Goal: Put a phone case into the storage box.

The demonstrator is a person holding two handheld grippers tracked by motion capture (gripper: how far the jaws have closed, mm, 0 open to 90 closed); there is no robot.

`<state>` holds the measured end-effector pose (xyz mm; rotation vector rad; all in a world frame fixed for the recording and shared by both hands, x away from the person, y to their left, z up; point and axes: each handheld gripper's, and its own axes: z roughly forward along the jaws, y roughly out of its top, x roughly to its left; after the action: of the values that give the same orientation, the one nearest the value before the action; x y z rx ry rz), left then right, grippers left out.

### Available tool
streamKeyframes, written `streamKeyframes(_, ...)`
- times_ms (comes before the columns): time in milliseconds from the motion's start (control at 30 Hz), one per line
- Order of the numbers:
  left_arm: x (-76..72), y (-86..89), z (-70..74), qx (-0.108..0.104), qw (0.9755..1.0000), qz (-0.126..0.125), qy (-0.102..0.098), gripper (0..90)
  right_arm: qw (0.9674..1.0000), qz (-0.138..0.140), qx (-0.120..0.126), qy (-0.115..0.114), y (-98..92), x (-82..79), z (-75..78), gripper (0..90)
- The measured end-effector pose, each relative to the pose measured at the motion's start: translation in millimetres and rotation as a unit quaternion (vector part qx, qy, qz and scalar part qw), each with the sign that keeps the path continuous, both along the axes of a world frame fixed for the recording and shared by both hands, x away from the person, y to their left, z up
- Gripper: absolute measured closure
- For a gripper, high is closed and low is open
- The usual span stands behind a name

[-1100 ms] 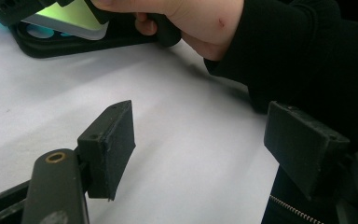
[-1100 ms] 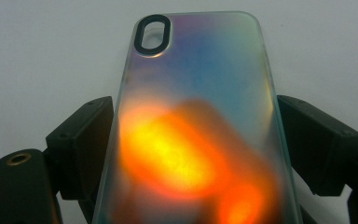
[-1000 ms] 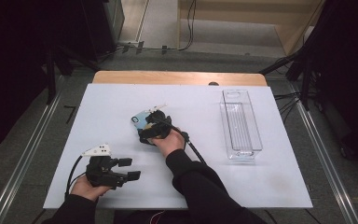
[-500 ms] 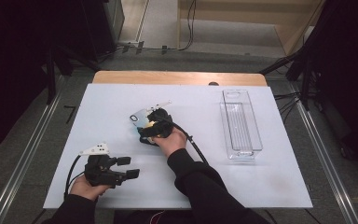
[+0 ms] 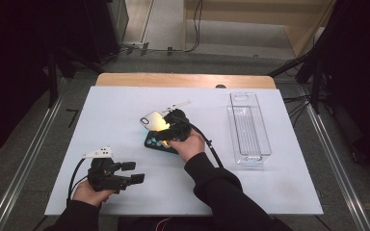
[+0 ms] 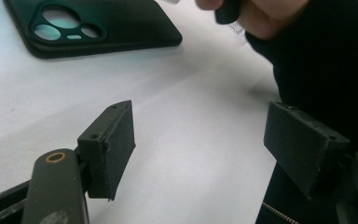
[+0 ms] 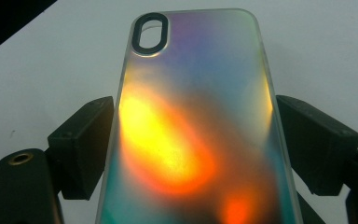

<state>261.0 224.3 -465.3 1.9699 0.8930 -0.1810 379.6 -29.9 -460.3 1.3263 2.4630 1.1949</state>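
The right gripper [image 5: 166, 126] holds an iridescent phone case [image 7: 193, 130] by its two long edges, one black pad pressed on each side; the case shows orange, yellow and teal sheen, and its oval camera cut-out points away from the hand. In the high view this case [image 5: 153, 121] sits tilted and lifted above a black phone case [image 5: 160, 143], which lies flat on the white table [image 5: 125, 106] with its round camera openings showing. The iridescent case is just over the far-left end of the black case; whether the two touch cannot be told. The right hand [image 5: 189, 144] lies at the near-right side of the black case, the cable trailing back along the sleeve. The left gripper [image 5: 123, 173] rests low, near-left of the black case and well apart from it, jaws spread wide with nothing between them; in the left gripper view the black case [image 6: 98, 23] lies beyond its pads. A clear plastic tray [image 5: 248, 126] stands to the right of the black case, well apart, long side running away from the person.
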Motion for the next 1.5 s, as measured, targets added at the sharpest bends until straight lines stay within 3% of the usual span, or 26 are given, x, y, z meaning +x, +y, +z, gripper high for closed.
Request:
streamKeyframes(700, 1.5, -5.1, 2.0, -0.004, 0.9999, 0.007, 0.010, 25.2, 0.9995, 0.025, 0.021, 0.002, -46.5, -43.3, 18.5, 14.7)
streamKeyframes(1067, 3.6, -13.6, 3.3, -0.005, 0.9999, 0.006, 0.015, 25.1, 0.9990, 0.029, 0.034, 0.008, -70.5, -65.8, 12.8, 14.7)
streamKeyframes(1500, 15.1, -32.6, 8.9, -0.005, 0.9999, 0.011, 0.011, 25.0, 0.9986, 0.004, 0.051, 0.013, -90.9, -82.9, -4.6, 14.7)
